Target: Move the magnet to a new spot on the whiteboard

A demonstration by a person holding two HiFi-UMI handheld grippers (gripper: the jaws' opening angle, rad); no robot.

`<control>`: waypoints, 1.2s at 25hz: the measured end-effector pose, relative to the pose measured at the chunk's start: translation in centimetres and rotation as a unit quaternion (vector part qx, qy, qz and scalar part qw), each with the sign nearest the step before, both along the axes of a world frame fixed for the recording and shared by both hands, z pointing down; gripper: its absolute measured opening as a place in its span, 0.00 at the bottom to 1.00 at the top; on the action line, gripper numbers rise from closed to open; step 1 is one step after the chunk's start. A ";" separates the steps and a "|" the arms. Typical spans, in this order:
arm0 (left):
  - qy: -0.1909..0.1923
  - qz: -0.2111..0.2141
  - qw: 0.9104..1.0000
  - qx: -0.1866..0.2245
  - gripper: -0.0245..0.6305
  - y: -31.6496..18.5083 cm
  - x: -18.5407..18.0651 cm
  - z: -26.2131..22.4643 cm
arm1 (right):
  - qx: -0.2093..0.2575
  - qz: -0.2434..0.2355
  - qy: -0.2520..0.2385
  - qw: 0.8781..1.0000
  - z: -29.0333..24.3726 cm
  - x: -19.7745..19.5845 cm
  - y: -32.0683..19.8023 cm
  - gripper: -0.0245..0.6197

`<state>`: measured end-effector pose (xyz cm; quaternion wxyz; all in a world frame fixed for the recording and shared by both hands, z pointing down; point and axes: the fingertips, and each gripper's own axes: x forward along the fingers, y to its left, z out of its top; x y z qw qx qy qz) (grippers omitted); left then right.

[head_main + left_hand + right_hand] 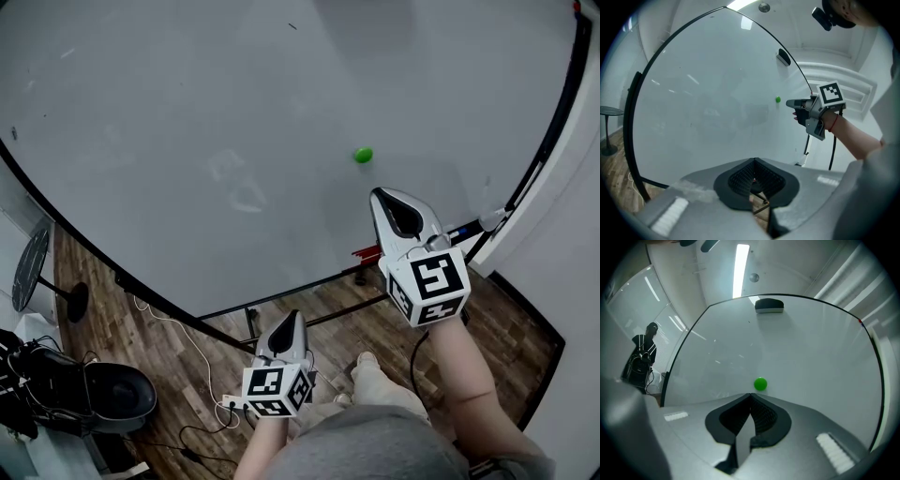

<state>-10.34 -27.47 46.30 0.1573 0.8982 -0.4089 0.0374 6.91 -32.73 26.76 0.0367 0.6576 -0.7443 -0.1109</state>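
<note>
Two tools in the head view: the left hand-held gripper [292, 319] sits low, and the right hand-held gripper [384, 197] points at the whiteboard [187, 141]. The green magnet [363, 155] sits on the board just above the right tip, apart from it.

Left gripper view: we read its jaws closed on nothing.

Right gripper view: jaws together, empty. The magnet is on the board just beyond them, and an eraser [769, 305] sits at the board's top edge.
</note>
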 end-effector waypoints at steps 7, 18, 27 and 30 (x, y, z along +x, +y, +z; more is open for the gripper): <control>0.003 -0.004 1.000 0.009 0.04 -0.3 0.5 -0.6 | 0.000 -0.003 0.021 1.000 -1.8 0.5 -1.7 0.10; 0.003 -0.008 1.000 0.020 0.04 -0.8 1.0 -1.2 | 0.004 0.010 0.032 0.999 -3.3 0.9 -3.9 0.28; 0.004 -0.015 1.000 0.021 0.04 -1.1 0.7 -1.2 | -0.008 0.020 0.039 0.999 -2.8 0.7 -5.0 0.28; 0.003 -0.014 1.000 0.019 0.04 -1.2 0.5 -1.1 | -0.009 0.023 0.040 0.999 -2.8 0.6 -5.1 0.28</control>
